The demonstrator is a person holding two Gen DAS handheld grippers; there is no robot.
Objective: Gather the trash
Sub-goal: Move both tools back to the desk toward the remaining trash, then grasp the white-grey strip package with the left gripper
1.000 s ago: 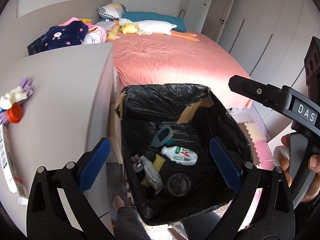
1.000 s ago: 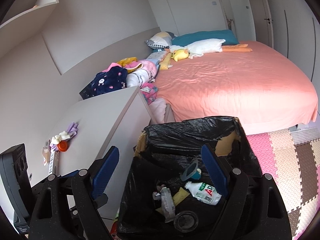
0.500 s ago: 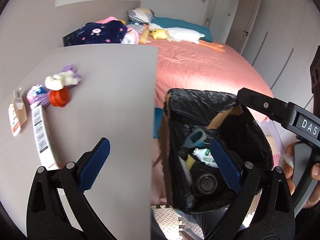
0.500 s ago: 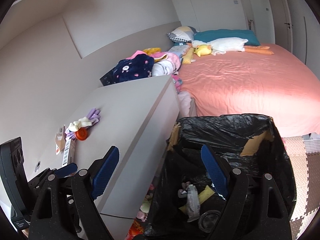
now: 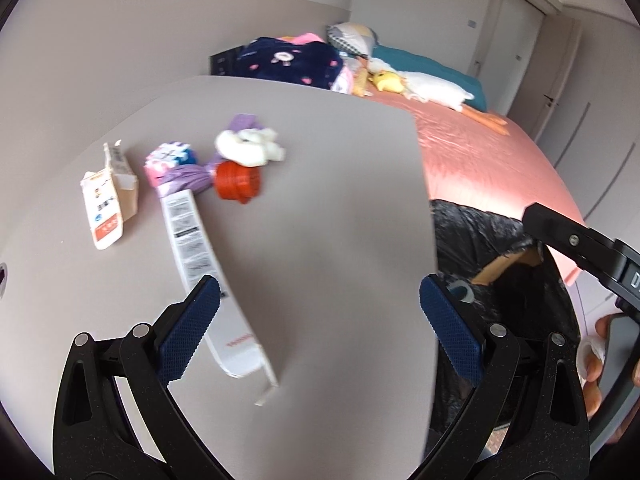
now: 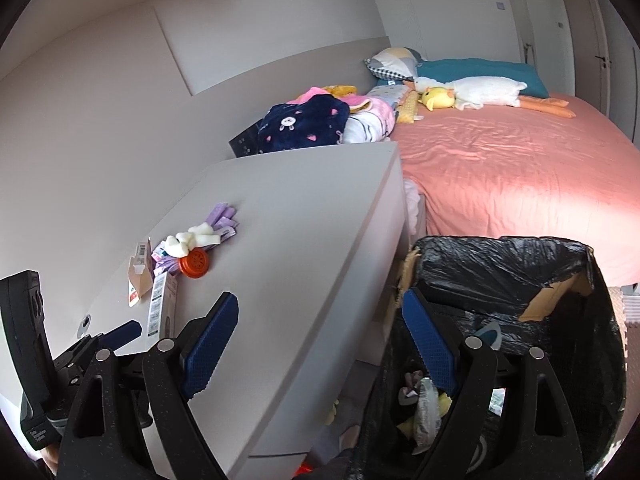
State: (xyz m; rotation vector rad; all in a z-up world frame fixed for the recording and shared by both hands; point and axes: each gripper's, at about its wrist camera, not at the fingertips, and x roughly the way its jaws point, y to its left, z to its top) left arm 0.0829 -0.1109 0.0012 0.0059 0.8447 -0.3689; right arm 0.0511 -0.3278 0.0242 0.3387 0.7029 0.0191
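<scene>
The black-lined bin (image 6: 520, 280) behind the right gripper (image 6: 320, 344) holds wrappers (image 6: 426, 408), perhaps a bottle; the left gripper (image 5: 320, 320) hangs over the grey cabinet top (image 5: 320, 200) near a long carton (image 5: 204, 276); both grippers gape empty; a pink bed (image 6: 520, 160) lies beyond.

- A white "D" shows on the right gripper (image 5: 624, 280) body at the left wrist view's edge; the rest is cut off
- The long box (image 5: 200, 256) carries fine print and a barcode, too blurred to read
- The torn carton (image 5: 105, 204) has coloured marks, unreadable
</scene>
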